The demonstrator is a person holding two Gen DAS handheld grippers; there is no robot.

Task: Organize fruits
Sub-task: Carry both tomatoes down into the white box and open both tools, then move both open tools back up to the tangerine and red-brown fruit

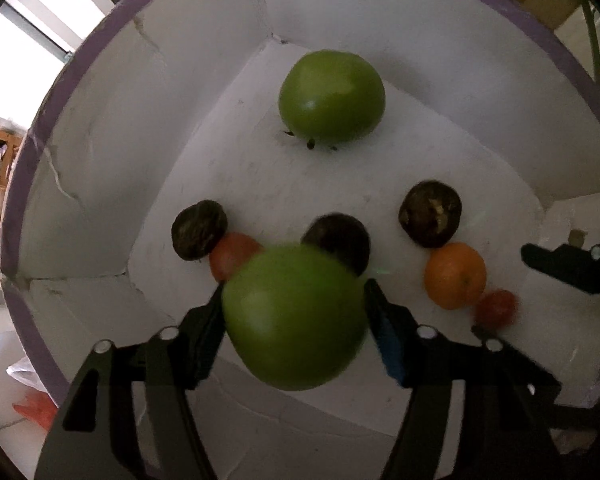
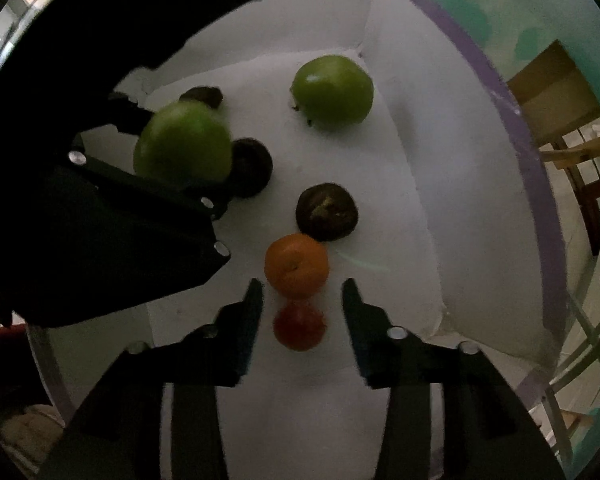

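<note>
My left gripper (image 1: 294, 292) is shut on a green apple (image 1: 296, 316) and holds it above the floor of a white box with a purple rim (image 1: 24, 168); the held apple also shows in the right wrist view (image 2: 184, 144). A second green apple (image 1: 332, 98) lies at the far corner. Three dark brown fruits (image 1: 199, 230) (image 1: 338, 240) (image 1: 430, 214), an orange (image 1: 455, 275) and two small red fruits (image 1: 234, 254) (image 1: 496, 308) lie on the box floor. My right gripper (image 2: 302, 294) is open, its fingers on either side of a small red fruit (image 2: 299, 326), just behind the orange (image 2: 297, 265).
The white box walls (image 2: 440, 200) rise on all sides. Outside the box are a tiled floor (image 1: 4, 344), an orange bag (image 1: 36, 408) and wooden furniture (image 2: 580, 168).
</note>
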